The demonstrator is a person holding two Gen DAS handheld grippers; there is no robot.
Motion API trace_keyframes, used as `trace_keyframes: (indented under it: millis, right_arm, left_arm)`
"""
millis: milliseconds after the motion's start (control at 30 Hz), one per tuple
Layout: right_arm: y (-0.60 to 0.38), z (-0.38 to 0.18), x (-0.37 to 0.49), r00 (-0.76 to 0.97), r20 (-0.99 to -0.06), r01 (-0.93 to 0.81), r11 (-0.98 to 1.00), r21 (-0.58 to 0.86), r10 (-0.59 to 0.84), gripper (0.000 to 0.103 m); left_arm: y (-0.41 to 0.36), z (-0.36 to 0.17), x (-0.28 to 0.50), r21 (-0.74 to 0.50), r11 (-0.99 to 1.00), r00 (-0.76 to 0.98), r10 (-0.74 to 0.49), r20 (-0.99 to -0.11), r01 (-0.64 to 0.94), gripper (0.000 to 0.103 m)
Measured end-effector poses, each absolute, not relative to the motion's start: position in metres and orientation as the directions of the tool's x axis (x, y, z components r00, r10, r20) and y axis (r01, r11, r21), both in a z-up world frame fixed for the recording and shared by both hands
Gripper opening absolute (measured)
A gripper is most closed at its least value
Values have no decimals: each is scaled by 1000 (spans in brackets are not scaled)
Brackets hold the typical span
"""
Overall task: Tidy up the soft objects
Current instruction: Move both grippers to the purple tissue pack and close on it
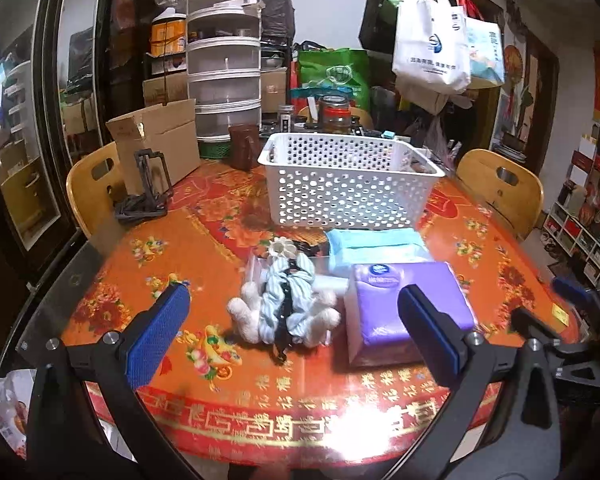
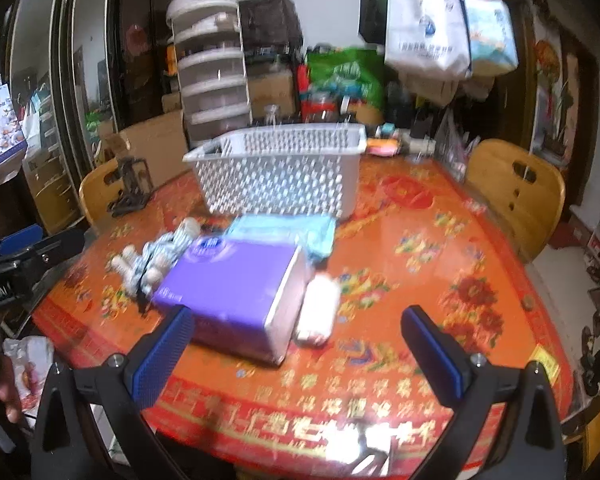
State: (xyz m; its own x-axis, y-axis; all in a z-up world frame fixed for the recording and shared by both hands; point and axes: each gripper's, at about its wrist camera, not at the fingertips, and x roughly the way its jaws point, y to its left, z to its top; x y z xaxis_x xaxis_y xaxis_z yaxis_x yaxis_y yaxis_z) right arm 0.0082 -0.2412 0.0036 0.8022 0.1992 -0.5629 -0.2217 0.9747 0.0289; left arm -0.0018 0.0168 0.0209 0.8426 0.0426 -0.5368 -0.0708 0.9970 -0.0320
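My left gripper (image 1: pixel 294 330) hangs over the near edge of the table (image 1: pixel 148 264) with its two blue fingers (image 1: pixel 158 334) spread wide apart and nothing in them. My right gripper (image 2: pixel 300 354) is wide apart too, and it holds nothing.

Right in front of the left gripper lies a small soft toy (image 1: pixel 286 306) in a blue striped cloth, with white fluffy arms and legs. I think it is very light and squashy, so it will not break. I would pinch it across its round middle, not by a thin leg, or it may flop and slip out.

Just beside the toy sits a purple pack of tissues (image 1: pixel 404 304). It looks soft and puffy with a smooth, shiny wrap, so it may slide. I would hold it across its short sides. A little white roll (image 2: pixel 316 310) lies touching its side. Behind it is a flat light blue pack (image 1: pixel 376 248), soft too.

Farther back stands the white basket (image 1: pixel 340 184) with holes, open on top. I think the soft things go in there. Its wall is tall, so I must lift over it.

A black stand (image 1: pixel 144 188) and a cardboard box (image 1: pixel 156 144) sit off to the left, out of my way.
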Motion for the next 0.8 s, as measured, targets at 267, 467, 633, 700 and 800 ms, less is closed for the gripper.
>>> trace_keyframes:
  millis: [267, 467, 633, 700, 800]
  right_arm:
    - [-250, -2, 20, 783, -574, -247, 967, 65, 239, 103]
    - [-242, -29, 30, 727, -627, -303, 950, 71, 279, 101]
    - [-239, -43, 36, 691, -647, -347, 933, 93, 322, 91]
    - [-239, -46, 38, 680, -645, -365, 924, 113, 347, 89]
    - [-237, -48, 42, 664, -644, -392, 910, 132, 380, 86]
  left_arm:
    - [18, -16, 22, -56, 998, 797, -35, -603, 1, 103]
    - [-3, -45, 26, -38, 996, 794, -86, -602, 79, 103]
    - [-16, -57, 34, -31, 988, 787, -140, -601, 153, 93]
    - [-19, -61, 36, -32, 983, 778, -164, -606, 182, 91]
    - [-24, -69, 39, -44, 973, 760, -205, -616, 227, 88]
